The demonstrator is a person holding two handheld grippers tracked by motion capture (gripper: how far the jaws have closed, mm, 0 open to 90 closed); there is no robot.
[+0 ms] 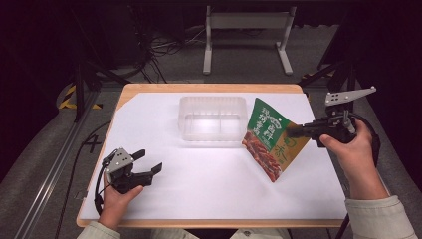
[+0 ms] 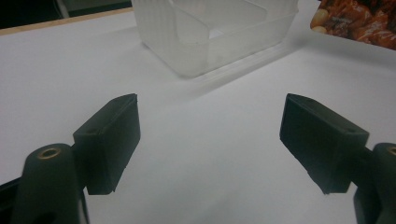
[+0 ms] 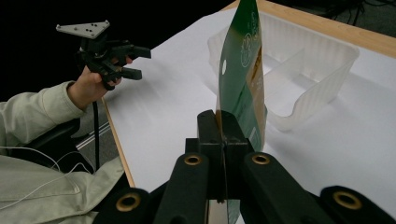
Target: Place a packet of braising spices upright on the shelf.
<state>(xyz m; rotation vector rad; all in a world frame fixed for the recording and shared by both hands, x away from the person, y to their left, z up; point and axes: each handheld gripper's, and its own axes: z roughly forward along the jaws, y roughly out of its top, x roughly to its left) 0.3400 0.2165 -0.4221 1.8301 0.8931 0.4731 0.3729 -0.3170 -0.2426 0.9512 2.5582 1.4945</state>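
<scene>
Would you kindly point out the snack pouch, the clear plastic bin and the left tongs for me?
snack pouch (image 1: 268,139): high view, middle of its printed front.
clear plastic bin (image 1: 213,102): high view, its far rim.
left tongs (image 1: 148,162): high view, midway between the open tips.

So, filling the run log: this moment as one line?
right tongs: shut on snack pouch | pouch: lifted beside clear bin | left tongs: open

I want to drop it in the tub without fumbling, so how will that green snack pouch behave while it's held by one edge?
The snack pouch is pinched at one edge by the right gripper and keeps its flat shape in the air, so it is probably light and fairly stiff. Its glossy film may slip. Hanging beside the clear tub, it could swing or twist when moved.
</scene>
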